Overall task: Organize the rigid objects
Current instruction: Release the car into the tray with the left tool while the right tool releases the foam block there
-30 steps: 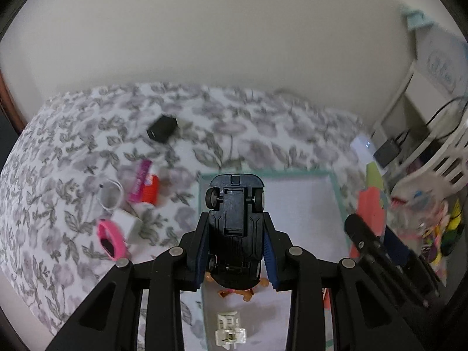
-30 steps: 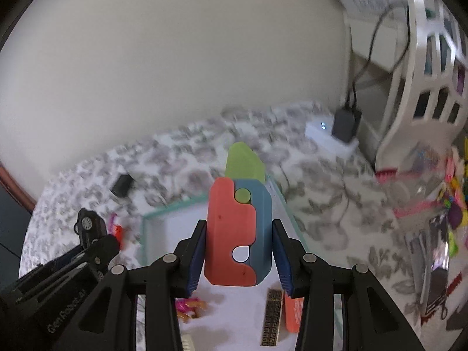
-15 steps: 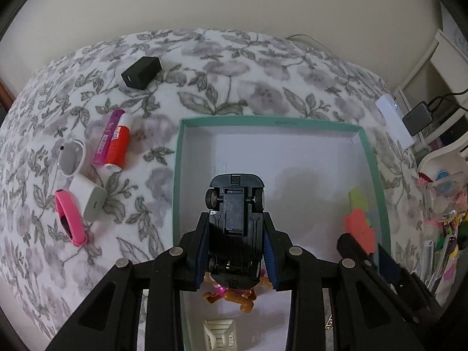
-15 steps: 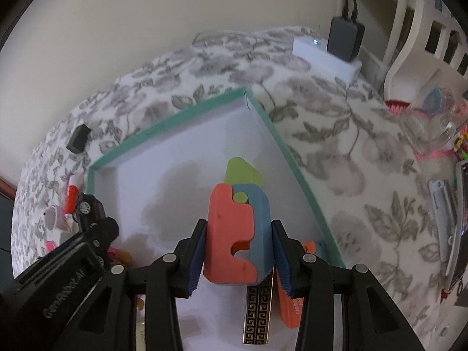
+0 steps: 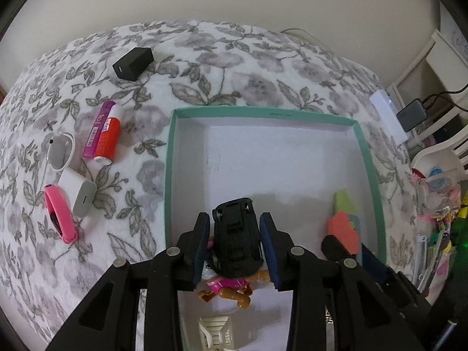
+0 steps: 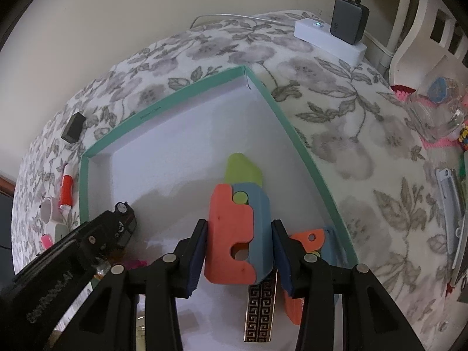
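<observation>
— Two grippers are seen over one shallow cardboard box with a teal rim and a white floor point(image 5: 263, 114). What is found between the pads of the left gripper point(image 5: 234, 219)?

— A black plastic toy car point(image 5: 235, 242) is seen there, its underside turned to the camera. The jaws have just been opening, and a narrow gap is visible on each side between pad and car, so the car is no longer pinched. It is propped inside the box near the front left corner, on top of a small pink and brown doll figure point(image 5: 228, 288)

— And the right gripper point(image 6: 238, 228)?

— It is clamped on a chunky orange, blue and lime-green plastic toy point(image 6: 228, 219); both pads are pressed against its sides. The toy is held low over the box floor, close to the right wall, green tip pointing away. Whether the floor is touched cannot be told

— What else is lying in the box?

— A gold and black patterned bar point(image 6: 260, 307) is seen under the right gripper, and a second orange and blue plastic piece point(image 6: 310, 239) is set just beside the right wall

— What is left outside the box?

— On the grey-flowered white bedspread point(image 5: 234, 52), to the left of the box, a black charger block point(image 5: 133, 63), a magenta tube point(image 5: 98, 130) touching a red tube point(image 5: 108, 137), a white earbud case point(image 5: 61, 152), a white adapter point(image 5: 77, 194) and a pink wristband point(image 5: 60, 218) are spread out
</observation>
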